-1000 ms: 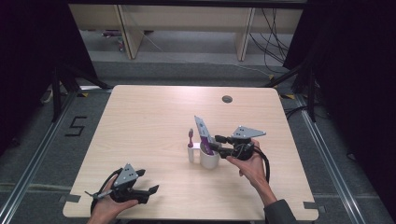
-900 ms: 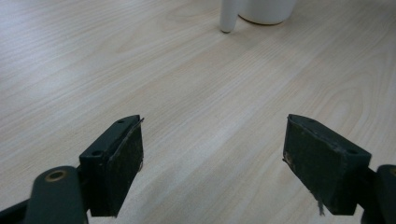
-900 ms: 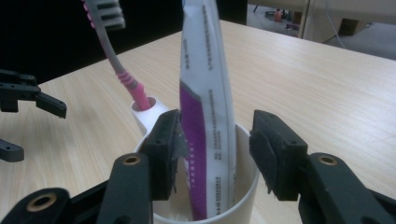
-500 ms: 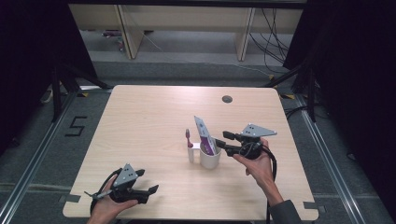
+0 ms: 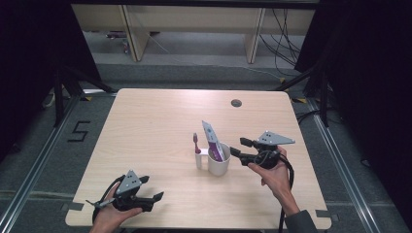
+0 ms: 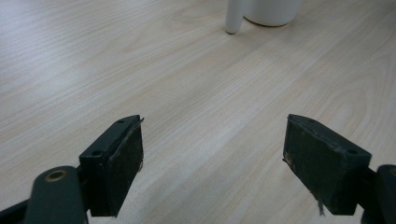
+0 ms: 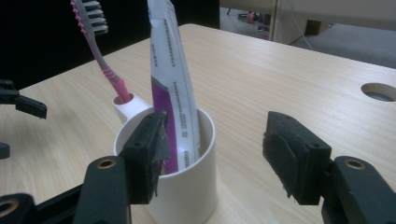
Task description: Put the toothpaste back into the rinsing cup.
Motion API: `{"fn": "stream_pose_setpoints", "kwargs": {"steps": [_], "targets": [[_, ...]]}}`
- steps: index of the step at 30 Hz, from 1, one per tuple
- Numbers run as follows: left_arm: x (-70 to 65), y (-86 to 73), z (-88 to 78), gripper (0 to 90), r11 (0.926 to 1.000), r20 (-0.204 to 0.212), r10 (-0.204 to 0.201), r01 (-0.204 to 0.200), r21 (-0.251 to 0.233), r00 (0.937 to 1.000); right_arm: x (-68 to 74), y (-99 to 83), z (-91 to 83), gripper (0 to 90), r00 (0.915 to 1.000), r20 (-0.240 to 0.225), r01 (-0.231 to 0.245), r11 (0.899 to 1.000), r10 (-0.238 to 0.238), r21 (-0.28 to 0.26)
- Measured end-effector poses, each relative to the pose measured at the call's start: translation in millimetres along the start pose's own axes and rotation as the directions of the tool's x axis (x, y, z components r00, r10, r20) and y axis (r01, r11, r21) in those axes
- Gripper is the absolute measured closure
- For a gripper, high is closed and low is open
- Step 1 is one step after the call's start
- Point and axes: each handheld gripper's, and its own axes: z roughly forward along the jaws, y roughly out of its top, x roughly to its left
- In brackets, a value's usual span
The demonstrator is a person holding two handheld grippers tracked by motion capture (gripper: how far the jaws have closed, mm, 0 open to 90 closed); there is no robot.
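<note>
The right gripper (image 5: 239,147) has just been opening its fingers, now apart and empty just beside the white cup (image 5: 218,165), where the toothpaste tube (image 5: 213,139) stands mid-table (image 5: 145,126), while the left gripper (image 5: 151,188) rests open near the front edge

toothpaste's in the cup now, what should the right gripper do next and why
Probably draw the right gripper back from the white cup and clear of it. Its jaws have just been opening and nothing is between them, while the toothpaste tube leans inside the cup on its own, beside the pink toothbrush in the side holder.
</note>
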Motion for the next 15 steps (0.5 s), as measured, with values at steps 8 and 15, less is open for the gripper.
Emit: {"fn": "stream_pose_setpoints", "kwargs": {"steps": [8, 15], "targets": [[0.6, -0.2, -1.5, 19.9, 0.9999, -0.007, -0.010, 0.010, -0.002, 0.9999, -0.4, -3.9, -13.1, 37.6, 0.9989, 0.023, -0.040, 0.999, 0.040, 0.002], [0.8, 0.0, -1.5, 19.9, 1.0000, -0.008, -0.006, 0.006, -0.001, 1.0000, -6.6, -11.5, -20.0, 37.5, 0.9985, 0.044, -0.034, 0.999, 0.034, 0.006]]}}
